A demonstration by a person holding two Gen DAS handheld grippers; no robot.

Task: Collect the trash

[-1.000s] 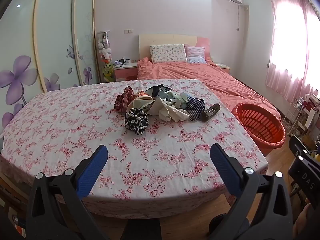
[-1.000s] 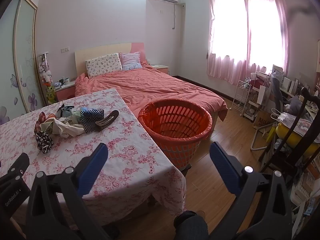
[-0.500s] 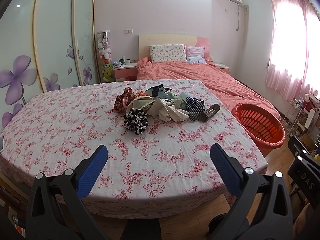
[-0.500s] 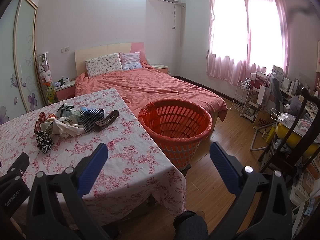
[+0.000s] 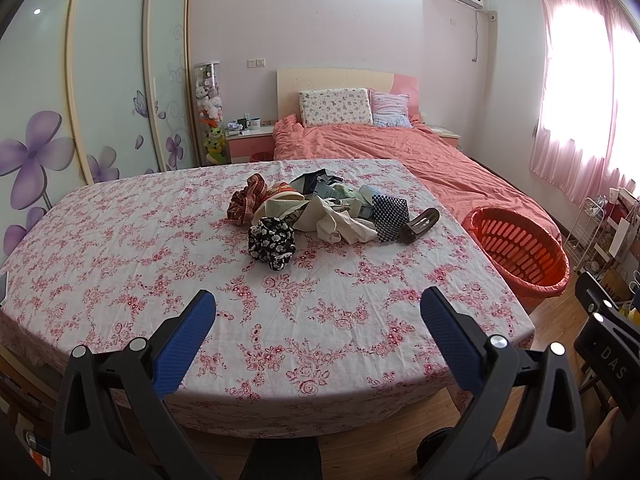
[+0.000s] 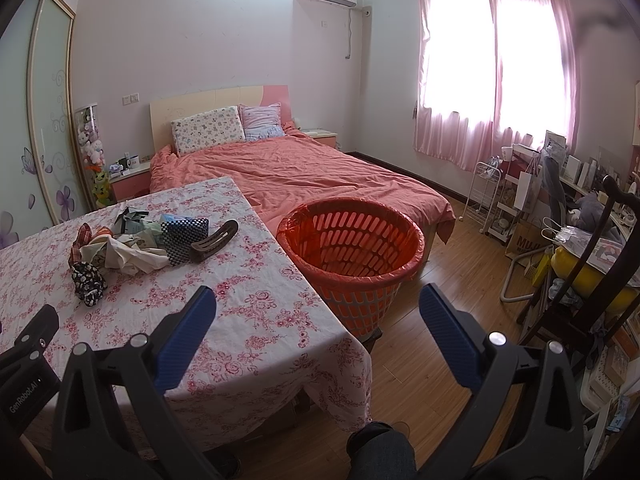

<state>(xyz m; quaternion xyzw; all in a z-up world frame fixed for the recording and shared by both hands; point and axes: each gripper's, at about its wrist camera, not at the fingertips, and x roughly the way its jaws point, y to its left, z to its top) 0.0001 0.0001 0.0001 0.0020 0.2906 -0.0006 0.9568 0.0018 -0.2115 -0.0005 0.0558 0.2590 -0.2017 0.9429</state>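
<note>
Trash, a heap of crumpled cloth scraps, paper and wrappers (image 5: 320,208), lies well ahead of the left gripper (image 5: 318,308), around the middle of the desk covered in a pink floral cloth (image 5: 120,248). That gripper's blue-padded jaws stand wide apart and hold nothing, hanging over the near edge of the desk with a broad bare stretch of cloth between them and the heap. Nearest the jaws is a black-and-white floral bundle (image 5: 272,242); at the heap's right end a dark curved hair clip (image 5: 419,225) lies beside a black-and-white checked pouch (image 5: 390,218).

The right gripper (image 6: 318,306) also has its jaws spread wide and empty, above the desk's right corner. Just ahead of them, slightly right, the round orange slotted plastic basket (image 6: 352,256) stands on the wooden floor (image 6: 448,280), close against the desk's right edge, with the coral-covered bed (image 6: 320,172) behind it. Open floor runs right of the basket toward a cluttered white wire rack (image 6: 486,196)
</note>
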